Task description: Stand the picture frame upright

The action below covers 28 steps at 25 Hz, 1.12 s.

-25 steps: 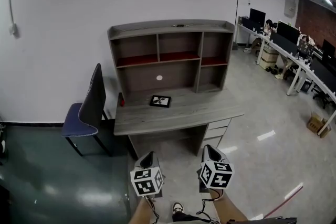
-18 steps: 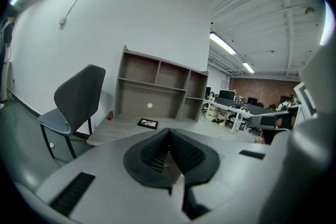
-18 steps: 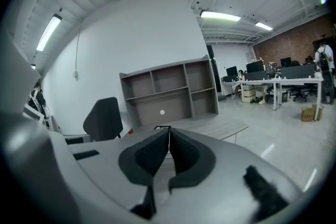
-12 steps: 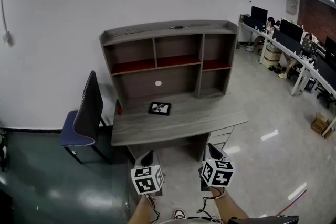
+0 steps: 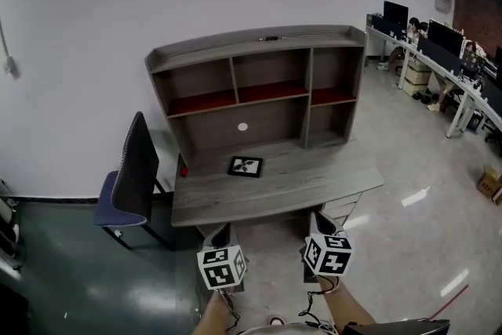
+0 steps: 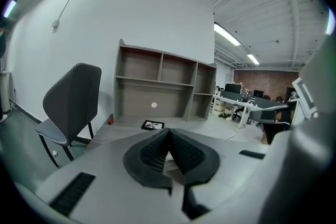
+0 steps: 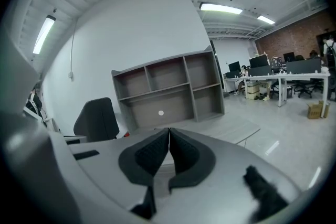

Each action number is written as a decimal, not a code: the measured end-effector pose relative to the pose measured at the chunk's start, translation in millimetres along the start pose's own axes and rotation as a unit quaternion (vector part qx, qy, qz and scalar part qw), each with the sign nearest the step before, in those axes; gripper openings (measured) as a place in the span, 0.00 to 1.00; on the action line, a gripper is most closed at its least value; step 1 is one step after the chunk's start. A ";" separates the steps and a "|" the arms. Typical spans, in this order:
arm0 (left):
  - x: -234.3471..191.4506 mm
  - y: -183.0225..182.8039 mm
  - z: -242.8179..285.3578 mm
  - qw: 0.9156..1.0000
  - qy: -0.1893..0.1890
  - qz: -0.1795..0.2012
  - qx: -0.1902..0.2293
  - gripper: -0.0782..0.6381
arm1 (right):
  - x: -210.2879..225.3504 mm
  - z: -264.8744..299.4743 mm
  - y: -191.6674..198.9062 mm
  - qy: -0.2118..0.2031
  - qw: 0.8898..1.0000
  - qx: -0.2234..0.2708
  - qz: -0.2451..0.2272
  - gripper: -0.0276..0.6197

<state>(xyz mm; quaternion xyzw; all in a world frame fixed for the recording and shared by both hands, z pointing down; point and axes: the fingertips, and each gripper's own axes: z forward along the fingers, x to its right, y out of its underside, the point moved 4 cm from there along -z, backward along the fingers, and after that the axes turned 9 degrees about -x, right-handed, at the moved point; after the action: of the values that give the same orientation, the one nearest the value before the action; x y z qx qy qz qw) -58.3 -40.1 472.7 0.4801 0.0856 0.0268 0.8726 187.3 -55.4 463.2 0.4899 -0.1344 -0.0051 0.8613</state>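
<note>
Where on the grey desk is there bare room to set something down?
The grey wooden desk is bare to the right of the flat black picture frame and along its front edge. The left rear holds a small red object, left of the frame.

Matt grey wood grain is being shown by the desk [image 5: 306,183], a glossy sheen by the floor [image 5: 416,239], ribbed black padding by the left gripper [image 6: 169,130].

A white cube [image 5: 221,267] with black square marks is fixed on the left gripper [image 5: 221,231] and on the right gripper [image 5: 318,220]. Black ribbed pads [image 6: 153,153] and thin black cables [image 5: 230,310] are seen.
</note>
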 end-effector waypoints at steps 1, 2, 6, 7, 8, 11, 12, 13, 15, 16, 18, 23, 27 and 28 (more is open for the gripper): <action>-0.8 -0.4 2.4 1.000 -0.001 -0.001 0.000 0.13 | 0.8 2.8 0.0 -0.001 1.000 -0.001 0.000 0.09; -1.7 -0.6 4.7 1.000 -0.001 -0.004 -0.001 0.13 | 1.4 5.5 0.1 -0.001 1.000 -0.003 0.000 0.09; -8.5 0.0 13.3 1.000 0.001 -0.014 -0.006 0.13 | 2.6 15.0 -1.1 0.000 1.000 -0.005 0.003 0.09; -10.6 0.4 14.5 1.000 -0.001 -0.016 -0.008 0.13 | 3.1 16.6 -1.8 0.001 1.000 -0.005 0.003 0.09; -12.7 0.5 15.4 1.000 -0.003 -0.019 -0.008 0.13 | 3.4 18.2 -2.8 0.002 1.000 -0.005 0.003 0.09; -20.2 -1.3 17.5 1.000 -0.007 -0.029 -0.007 0.13 | 0.8 24.6 -5.2 0.002 1.000 -0.010 -0.001 0.09; -23.2 -1.6 18.4 0.999 -0.009 -0.032 -0.007 0.13 | -1.2 27.2 -5.0 0.001 1.000 -0.012 -0.002 0.09; -26.4 -1.2 19.8 0.999 -0.010 -0.036 -0.007 0.13 | -3.0 30.1 -4.1 0.000 1.000 -0.015 -0.004 0.09; -33.0 2.1 24.5 0.999 -0.012 -0.045 -0.011 0.13 | -5.6 37.5 -1.5 0.000 1.000 -0.021 -0.007 0.09; -36.4 4.0 27.9 0.999 -0.013 -0.049 -0.013 0.13 | -6.4 41.8 -0.9 0.000 1.000 -0.024 -0.008 0.09; -43.3 5.7 36.2 0.998 -0.015 -0.056 -0.015 0.13 | -8.2 51.2 -2.8 0.001 1.000 -0.026 -0.012 0.09; -56.9 -2.5 61.7 0.998 -0.019 -0.067 -0.013 0.13 | -10.8 76.3 -14.8 0.004 0.999 -0.025 -0.022 0.09; -66.5 -17.6 84.3 0.997 -0.019 -0.074 -0.008 0.13 | -12.3 97.7 -27.2 0.005 0.999 -0.025 -0.029 0.09; -68.4 -21.7 90.2 0.997 -0.018 -0.074 -0.007 0.13 | -12.2 103.9 -30.5 0.006 0.999 -0.024 -0.030 0.09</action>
<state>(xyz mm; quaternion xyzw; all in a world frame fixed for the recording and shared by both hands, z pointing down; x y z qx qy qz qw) -110.6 -135.8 510.2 0.4672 0.1052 -0.0457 0.8767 154.7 -157.0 484.9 0.4728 -0.1143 -0.0310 0.8732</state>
